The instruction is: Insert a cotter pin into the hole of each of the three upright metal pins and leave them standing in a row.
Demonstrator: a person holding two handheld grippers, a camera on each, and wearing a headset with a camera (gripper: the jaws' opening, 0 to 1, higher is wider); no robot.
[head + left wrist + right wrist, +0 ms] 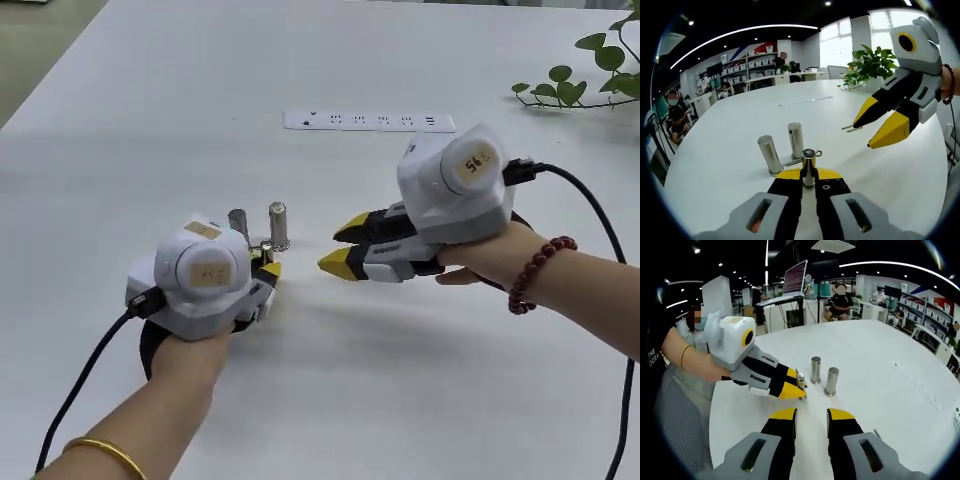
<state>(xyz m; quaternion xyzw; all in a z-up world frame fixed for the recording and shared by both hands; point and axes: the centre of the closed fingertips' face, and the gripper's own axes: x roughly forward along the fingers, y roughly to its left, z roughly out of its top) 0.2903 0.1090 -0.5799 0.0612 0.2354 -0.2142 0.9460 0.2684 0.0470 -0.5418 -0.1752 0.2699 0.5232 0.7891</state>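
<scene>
The left hand-held gripper (809, 176) is clenched low on the held metal pin (808, 162) and holds it upright on the white worktop (420, 380). The low grip leaves the top of the pin and its cross-hole free, and it braces the pin against a sideways push. A cotter pin (817, 152) appears to sit through that hole, with its looped end on one side and its legs reaching out on the other toward the neighbouring pins. Just beyond the jaws stand the first bare metal pin (770, 154) and the second bare metal pin (796, 140). Both are upright, close together but not touching, and neither carries a cotter pin that I can make out. With the held one they form a tight cluster more than a straight row. The right hand-held gripper (335, 250) hangs released above the worktop, jaws spread and holding nothing. Its tips point toward the held pin from the person's right, near it but apart. The spare cotter pins (852, 128) lie flat on the worktop on that same side, close to the right jaws, so that hand is well placed to fetch the next one. By my reading one pin of three is fitted. The next move calls for a fine pinch on a thin wire piece lying flat, which could easily skate away.
</scene>
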